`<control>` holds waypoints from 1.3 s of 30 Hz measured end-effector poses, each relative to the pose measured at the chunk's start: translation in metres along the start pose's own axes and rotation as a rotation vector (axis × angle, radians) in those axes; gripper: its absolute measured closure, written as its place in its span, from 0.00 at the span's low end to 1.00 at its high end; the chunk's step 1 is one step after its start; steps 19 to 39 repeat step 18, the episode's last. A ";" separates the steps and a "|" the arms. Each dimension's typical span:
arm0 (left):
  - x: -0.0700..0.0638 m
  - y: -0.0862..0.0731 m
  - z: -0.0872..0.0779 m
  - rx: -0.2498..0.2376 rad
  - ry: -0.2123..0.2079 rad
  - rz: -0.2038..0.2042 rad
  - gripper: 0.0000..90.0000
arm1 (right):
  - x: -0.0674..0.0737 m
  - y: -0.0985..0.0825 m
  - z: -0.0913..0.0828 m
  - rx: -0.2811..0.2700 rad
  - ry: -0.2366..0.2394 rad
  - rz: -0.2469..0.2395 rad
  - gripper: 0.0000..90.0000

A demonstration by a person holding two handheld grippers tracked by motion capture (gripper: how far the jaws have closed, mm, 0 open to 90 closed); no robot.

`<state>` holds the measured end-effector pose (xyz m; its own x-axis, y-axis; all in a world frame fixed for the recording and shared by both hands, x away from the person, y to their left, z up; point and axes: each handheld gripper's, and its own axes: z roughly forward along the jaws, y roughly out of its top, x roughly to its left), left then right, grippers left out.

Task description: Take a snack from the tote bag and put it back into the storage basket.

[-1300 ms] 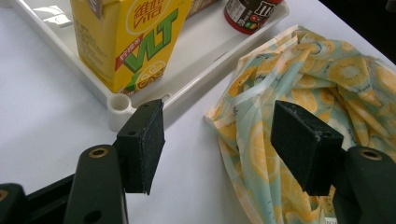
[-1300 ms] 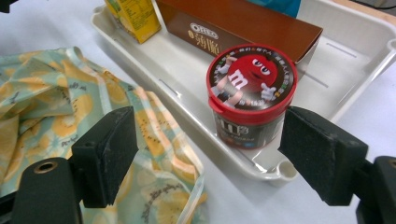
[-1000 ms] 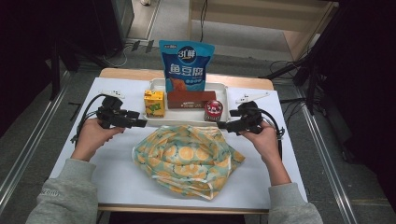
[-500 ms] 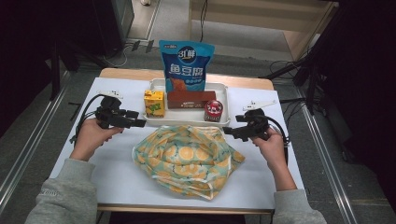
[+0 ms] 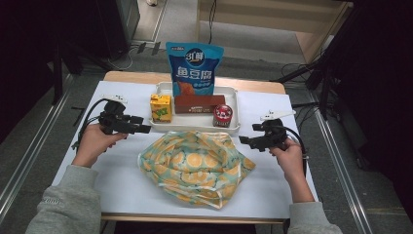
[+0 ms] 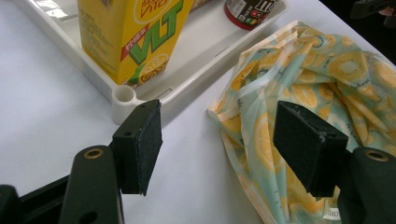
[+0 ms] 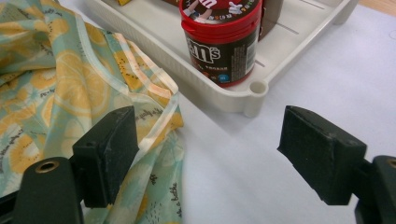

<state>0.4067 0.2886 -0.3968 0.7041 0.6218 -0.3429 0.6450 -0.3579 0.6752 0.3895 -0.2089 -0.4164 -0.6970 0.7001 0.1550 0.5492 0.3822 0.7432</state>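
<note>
**Both jaws empty beside the lemon bag**

Left hand-held gripper (image 5: 146, 129) and right hand-held gripper (image 5: 242, 140) both gape wide, gripping nothing. Lemon-print bag (image 5: 195, 165) lies slack mid-bench, at 6 o'clock of the tray (image 5: 195, 127). Risk: pinching one fabric layer only, so the mouth stays closed; snagging the tray rim.

Top of yellow VLT carton (image 6: 133, 37) cut off by upper edge in left gripper view. Red-lidded candy jar (image 6: 250, 11) there cropped to lower part only; small print on label unreadable. Far side of lemon-print bag (image 6: 322, 93) running off right edge. In right gripper view, bag (image 7: 70, 88) cut by left edge. Brown box (image 7: 272, 14) mostly hidden behind M&M's jar (image 7: 220, 42). In high view, lower part of blue snack pouch (image 5: 194, 68) hidden behind brown box (image 5: 197, 104); box lettering too small to read. Front rim of white tray (image 5: 195, 127) partly covered by bag (image 5: 195, 165).
</note>
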 end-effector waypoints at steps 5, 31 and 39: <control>0.000 0.000 0.001 0.005 0.001 -0.006 0.36 | -0.003 -0.003 -0.001 0.003 -0.006 0.002 0.23; 0.002 -0.001 0.002 0.009 0.006 -0.019 0.35 | -0.001 -0.003 0.006 0.024 -0.001 -0.005 0.23; 0.002 -0.001 0.002 0.009 0.006 -0.019 0.35 | -0.001 -0.003 0.006 0.024 -0.001 -0.005 0.23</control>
